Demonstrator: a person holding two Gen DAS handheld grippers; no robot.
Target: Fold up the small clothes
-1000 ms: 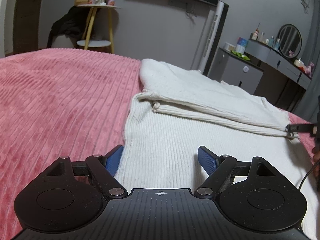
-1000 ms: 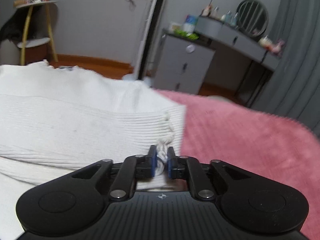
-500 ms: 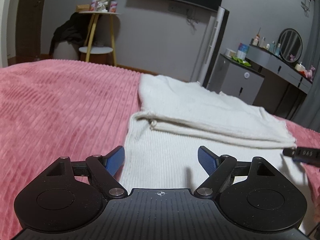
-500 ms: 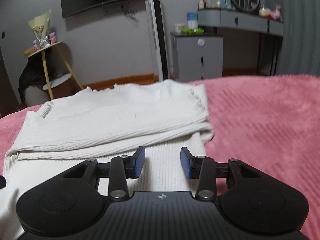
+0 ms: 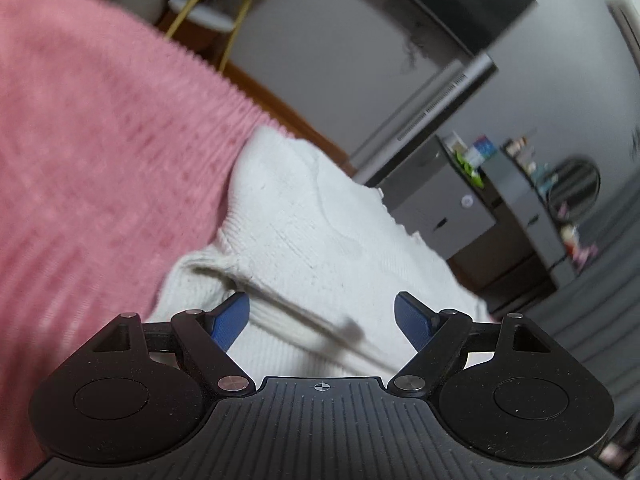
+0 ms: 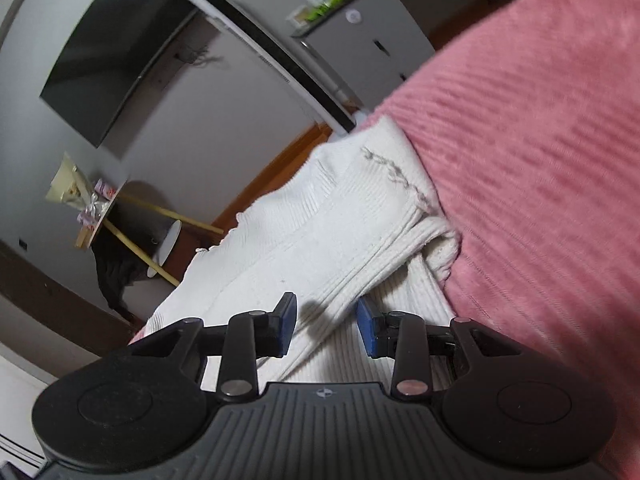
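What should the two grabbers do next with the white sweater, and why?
Probably lower both onto the folded edge and pinch it. The white sweater lies half-folded on the pink blanket, and the left gripper and right gripper are both open, holding nothing.

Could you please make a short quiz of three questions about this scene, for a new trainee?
1. True or false: the right gripper is clamped on the white knitted garment.
2. What colour is the blanket under the garment? A) grey B) pink C) green
3. Which gripper stands wider open, the left gripper or the right one?

Key:
1. False; its pads stand apart from the cloth, and its jaws have just been opening.
2. B
3. The left gripper.
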